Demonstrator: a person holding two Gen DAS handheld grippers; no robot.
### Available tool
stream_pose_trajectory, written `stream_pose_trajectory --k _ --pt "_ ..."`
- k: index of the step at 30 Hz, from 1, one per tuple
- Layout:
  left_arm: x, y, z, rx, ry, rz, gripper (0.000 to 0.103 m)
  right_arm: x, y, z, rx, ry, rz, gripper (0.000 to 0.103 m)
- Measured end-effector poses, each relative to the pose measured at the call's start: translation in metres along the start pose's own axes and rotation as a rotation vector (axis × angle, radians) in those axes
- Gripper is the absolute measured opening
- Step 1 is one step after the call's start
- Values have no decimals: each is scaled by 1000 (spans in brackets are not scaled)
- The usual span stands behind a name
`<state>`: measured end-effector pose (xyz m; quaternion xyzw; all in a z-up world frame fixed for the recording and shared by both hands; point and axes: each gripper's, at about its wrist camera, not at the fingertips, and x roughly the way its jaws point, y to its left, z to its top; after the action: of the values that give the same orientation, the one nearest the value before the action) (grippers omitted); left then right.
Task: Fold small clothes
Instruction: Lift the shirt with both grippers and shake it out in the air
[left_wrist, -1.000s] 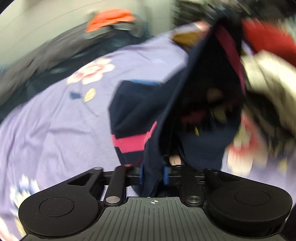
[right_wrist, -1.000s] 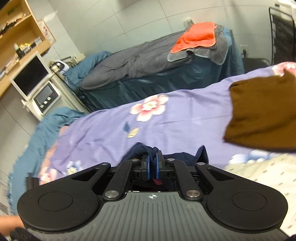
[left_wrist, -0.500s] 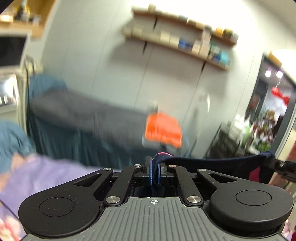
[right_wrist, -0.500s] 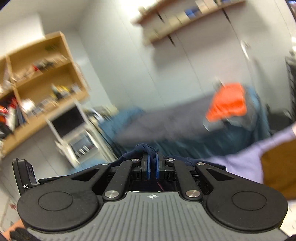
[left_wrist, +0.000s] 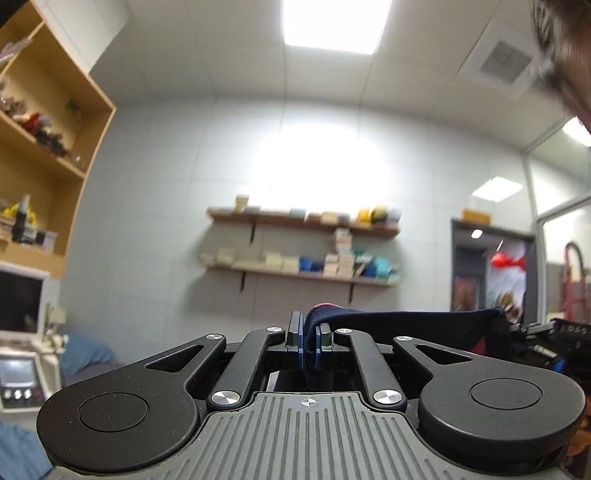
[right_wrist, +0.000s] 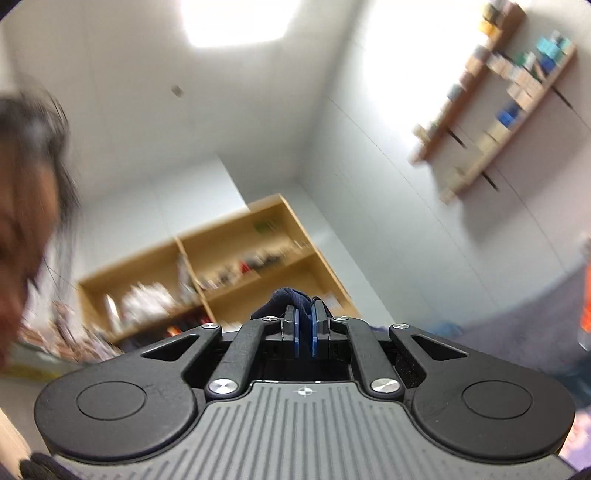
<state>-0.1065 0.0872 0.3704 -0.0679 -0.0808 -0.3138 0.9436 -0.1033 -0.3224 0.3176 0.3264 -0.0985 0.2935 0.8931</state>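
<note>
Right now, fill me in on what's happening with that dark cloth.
A person is holding one small navy garment up in the air with both tools. The left hand-held gripper is shut on one corner, where a bit of pink trim shows, and the fabric stretches taut across to the right hand-held gripper, which is shut on another bunch of it. Both cameras look at walls, shelves and ceiling, so the cloth is lifted clear; no folding has begun yet.

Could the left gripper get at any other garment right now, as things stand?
Probably not. The left gripper is shut on the navy garment, stretched across to the right gripper, which pinches it too. Both point at walls and shelves, and no other clothing shows within reach.
</note>
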Motion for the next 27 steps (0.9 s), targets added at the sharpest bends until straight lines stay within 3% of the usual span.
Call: stream_pose_trajectory --k 5,8,11,13,14,15,16,17,18,20,21,23,27 --pt "24 7 15 0 -68 -27 37 20 4 26 -74 -86 53 8" --pt "54 27 -5 -1 -39 23 37 43 -4 31 -122 -71 1 8" --pt "114 56 -58 -25 102 84 38 75 -38 17 -139 13 -151 8" --pt "166 78 -110 -45 271 124 37 102 -84 -2 -89 108 -298 9" --pt "194 89 -141 -51 357 169 41 117 -107 -17 -124 158 -383 14" --pt "221 97 -175 -40 447 208 57 133 -131 -33 -174 224 -470 20" --pt "245 106 -211 -28 551 243 72 147 -156 -54 -208 280 -566 38" --pt "266 115 -247 -38 666 283 96 157 -182 -74 -239 324 -660 53" --pt "278 122 -282 -49 758 328 103 162 -205 -97 -249 358 -739 57" --pt "280 136 -338 -53 869 398 103 159 -242 -131 -207 425 -890 55" --pt "273 143 -358 -59 897 430 103 150 -250 -144 -176 440 -926 55" --pt "249 161 -380 -85 932 474 103 124 -254 -166 -124 436 -922 69" --pt "194 197 -395 -97 992 583 103 76 -245 -191 -149 544 -938 70"
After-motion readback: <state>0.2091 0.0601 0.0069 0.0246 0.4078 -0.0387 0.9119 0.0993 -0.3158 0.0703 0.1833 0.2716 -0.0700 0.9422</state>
